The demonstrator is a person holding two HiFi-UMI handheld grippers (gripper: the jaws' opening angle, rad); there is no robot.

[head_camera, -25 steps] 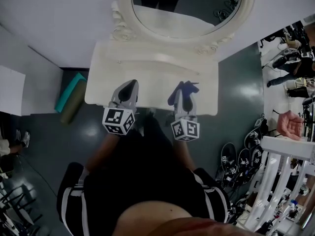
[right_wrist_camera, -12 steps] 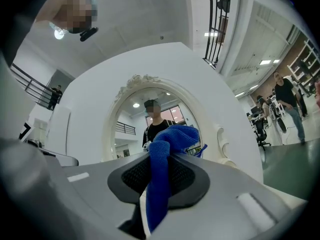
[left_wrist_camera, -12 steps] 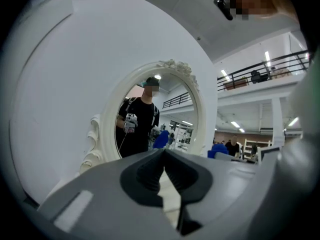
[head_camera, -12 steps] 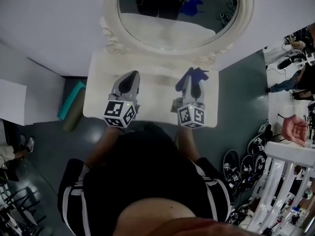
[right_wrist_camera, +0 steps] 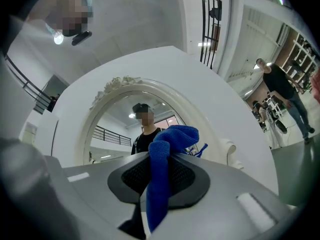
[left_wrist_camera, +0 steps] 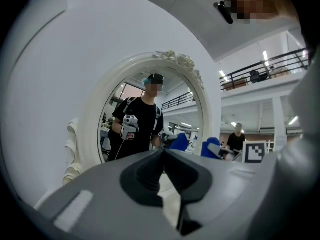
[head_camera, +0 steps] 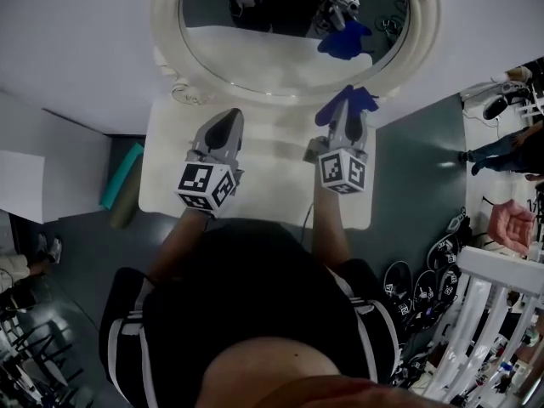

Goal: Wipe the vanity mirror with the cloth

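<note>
the right gripper (head_camera: 345,113) is clamped on the crumpled blue microfibre cloth (head_camera: 350,100); in the right gripper view the cloth (right_wrist_camera: 165,151) is pinched between the jaws of that gripper (right_wrist_camera: 161,170) and bunches out past the tips. a second ago this gripper sat lower in the head view, over the near part of the white vanity table top (head_camera: 270,161). now it has climbed towards the upper right of the frame, and the cloth lies at the lower right rim of the oval vanity mirror with its white carved frame (head_camera: 280,53). whether cloth touches glass or frame i cannot tell from here. the mirror fills more of the top of the frame than before, and now reflects the cloth. the left gripper (head_camera: 224,124) has barely shifted, centre-left over the table, its jaws pressed together on nothing (left_wrist_camera: 163,155), facing the mirror (left_wrist_camera: 145,104).
</note>
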